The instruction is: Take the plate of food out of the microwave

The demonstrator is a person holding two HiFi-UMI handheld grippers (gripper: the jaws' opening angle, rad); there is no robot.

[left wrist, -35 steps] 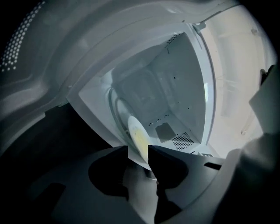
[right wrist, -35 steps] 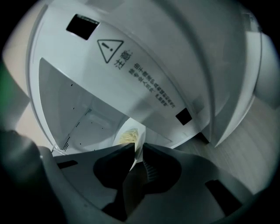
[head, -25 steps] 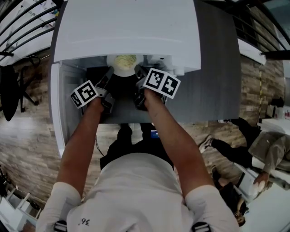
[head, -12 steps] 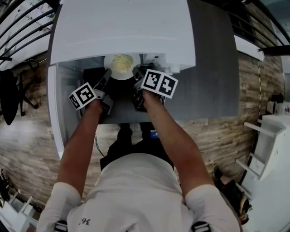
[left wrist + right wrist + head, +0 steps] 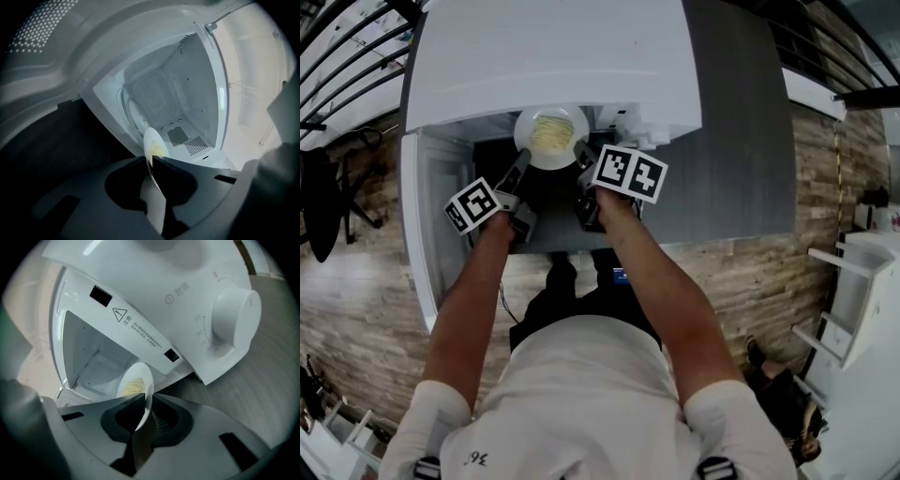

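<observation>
With the left gripper (image 5: pixel 149 158) and the right gripper (image 5: pixel 146 398) each clamped on opposite edges of the plate (image 5: pixel 551 160) at the microwave (image 5: pixel 553 56) mouth, carrying what appears to be noodles (image 5: pixel 550 131), withdraw both level and in step so nothing slides.

microwave (image 5: pixel 553 56) — glossy white plastic | plate (image 5: pixel 548 162) — smooth white glaze | tabletop (image 5: pixel 741 141) — matt grey woodgrain

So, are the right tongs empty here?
No, the right tongs are clamped on the rim of the plate.
</observation>
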